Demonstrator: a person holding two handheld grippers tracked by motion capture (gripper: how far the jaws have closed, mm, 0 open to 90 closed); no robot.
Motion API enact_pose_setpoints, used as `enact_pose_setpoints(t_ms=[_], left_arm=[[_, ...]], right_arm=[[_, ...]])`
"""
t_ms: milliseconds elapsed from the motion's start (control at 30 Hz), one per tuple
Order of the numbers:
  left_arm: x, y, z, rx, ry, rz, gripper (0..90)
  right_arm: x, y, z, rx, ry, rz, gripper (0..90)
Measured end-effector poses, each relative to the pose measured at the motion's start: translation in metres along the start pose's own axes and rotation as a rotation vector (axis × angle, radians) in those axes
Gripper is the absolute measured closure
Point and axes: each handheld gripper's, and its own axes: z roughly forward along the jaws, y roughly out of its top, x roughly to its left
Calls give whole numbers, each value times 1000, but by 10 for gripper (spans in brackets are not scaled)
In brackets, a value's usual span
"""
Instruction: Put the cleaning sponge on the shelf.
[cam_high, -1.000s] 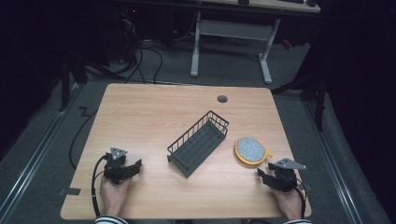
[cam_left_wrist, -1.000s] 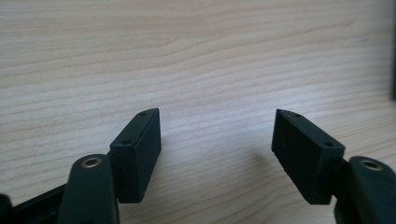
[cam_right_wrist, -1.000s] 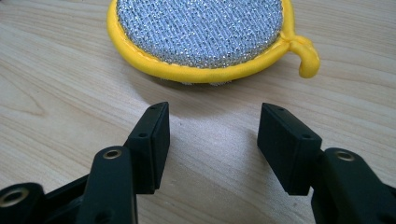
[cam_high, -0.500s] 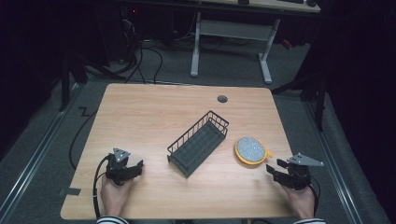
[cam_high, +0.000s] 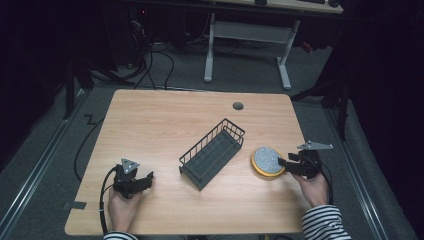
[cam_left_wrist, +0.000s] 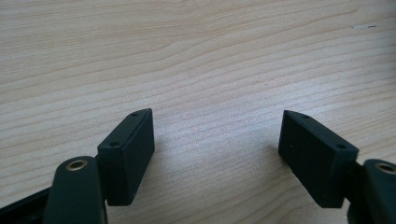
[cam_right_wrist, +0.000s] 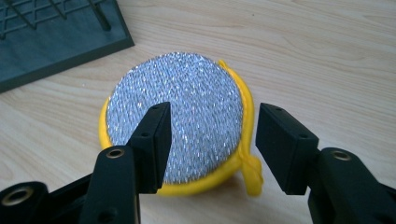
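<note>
Reaching my right tongs (cam_high: 283, 163) over the scrubber (cam_high: 267, 160), jaws apart, nothing gripped yet; basket (cam_high: 212, 152) sits beyond. My left tongs (cam_high: 145, 179) idle, jaws just opened, empty.

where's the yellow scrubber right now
In the high view the yellow scrubber lies flat on the table's right side, between the wire basket and the right hand-held gripper, whose open jaws point at it.

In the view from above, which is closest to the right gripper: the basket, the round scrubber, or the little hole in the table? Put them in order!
From the right gripper:
1. Round scrubber, just left of its tips.
2. Basket, mid-table, further left.
3. Hole, up near the table's far edge.
</note>
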Motion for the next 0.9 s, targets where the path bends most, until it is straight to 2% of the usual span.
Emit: enact_pose_setpoints(t_ms=[167,200,267,300,500,733,900], left_arm=[[0,0,0,0,-2,2,275],[0,0,0,0,-2,2,275],[0,0,0,0,-2,2,275],[0,0,0,0,-2,2,275],[0,0,0,0,-2,2,275],[0,0,0,0,-1,2,275],[0,0,0,0,-1,2,275]], right_arm=[[-2,12,10,26,14,2,449],[-4,17,17,49,16,14,441],[-5,18,19,59,13,22,439],[-7,21,25,85,-1,27,433],[-15,20,33,101,8,70,422],[-16,19,41,132,11,74,424],[-19,16,48,152,36,93,476]])
